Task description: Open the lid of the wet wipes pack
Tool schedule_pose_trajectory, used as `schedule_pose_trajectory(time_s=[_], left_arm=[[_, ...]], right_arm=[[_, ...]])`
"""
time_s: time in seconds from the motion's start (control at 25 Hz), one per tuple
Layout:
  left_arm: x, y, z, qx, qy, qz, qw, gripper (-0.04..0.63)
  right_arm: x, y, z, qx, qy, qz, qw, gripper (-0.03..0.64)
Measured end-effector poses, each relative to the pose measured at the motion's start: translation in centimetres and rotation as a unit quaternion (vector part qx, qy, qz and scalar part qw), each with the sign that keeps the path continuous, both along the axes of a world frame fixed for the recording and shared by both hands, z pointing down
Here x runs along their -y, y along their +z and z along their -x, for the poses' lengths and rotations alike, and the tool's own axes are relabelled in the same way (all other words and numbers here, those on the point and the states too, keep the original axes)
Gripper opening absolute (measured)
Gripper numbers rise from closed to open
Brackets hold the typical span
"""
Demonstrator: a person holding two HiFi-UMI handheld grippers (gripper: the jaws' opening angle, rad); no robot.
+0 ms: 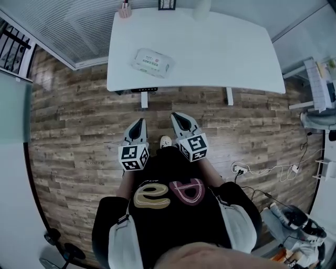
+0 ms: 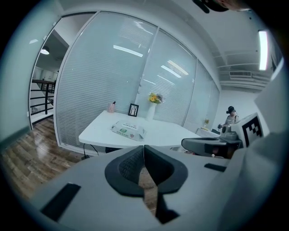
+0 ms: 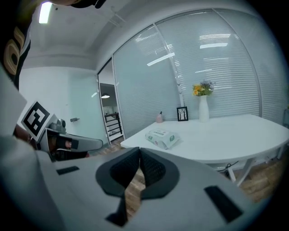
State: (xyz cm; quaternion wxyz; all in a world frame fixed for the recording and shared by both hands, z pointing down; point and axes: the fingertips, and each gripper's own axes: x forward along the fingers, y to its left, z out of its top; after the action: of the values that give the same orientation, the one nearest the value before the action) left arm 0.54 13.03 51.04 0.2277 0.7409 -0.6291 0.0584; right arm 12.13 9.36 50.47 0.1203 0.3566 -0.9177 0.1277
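- The left tongs [image 2: 143,147] and the right tongs [image 3: 139,149] are seen closed tip to tip, with nothing gripped between them.
- Both are held side by side above the wooden floor [image 1: 79,131], short of the counter [image 1: 220,58].
- The wet wipes pack [image 1: 152,61] is laid flat on the white counter, near its front left corner, well apart from both tongs.
- A picture frame [image 3: 182,113], a vase of flowers [image 3: 203,108] and a small pink holder [image 1: 124,10] are set along the far edge.

Free tabletop [image 3: 226,135] is seen around the wet wipes pack [image 3: 161,137]; a cup [image 3: 160,117], frame [image 3: 182,113] and vase [image 3: 203,109] are placed behind it.
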Motion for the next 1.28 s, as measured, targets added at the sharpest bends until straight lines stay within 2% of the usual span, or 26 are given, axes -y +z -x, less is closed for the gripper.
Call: schedule_pose_trajectory(time_s=[0.32,0.64,1.0,1.28], left_arm=[[2.7,0.5,-2.2,-0.009,-0.016,0.009,0.9998,0.018],[4.0,0.9,-2.1,-0.007,-0.027,0.014,0.9995,0.018],[7.2,1.2,0.2,-0.003,-0.022,0.014,0.9997,0.018],[11.5,1.0,3.4,-0.002,0.002,0.014,0.9999,0.018]], right_arm=[[3.2,0.3,-2.0,0.0,-0.015,0.008,1.0,0.012],[3.8,1.1,-2.9,-0.003,-0.013,0.02,1.0,0.014],[6.0,1.4,-3.0,-0.009,0.024,0.026,0.999,0.014],[9.8,0.9,-0.1,-0.014,0.046,0.022,0.999,0.014]])
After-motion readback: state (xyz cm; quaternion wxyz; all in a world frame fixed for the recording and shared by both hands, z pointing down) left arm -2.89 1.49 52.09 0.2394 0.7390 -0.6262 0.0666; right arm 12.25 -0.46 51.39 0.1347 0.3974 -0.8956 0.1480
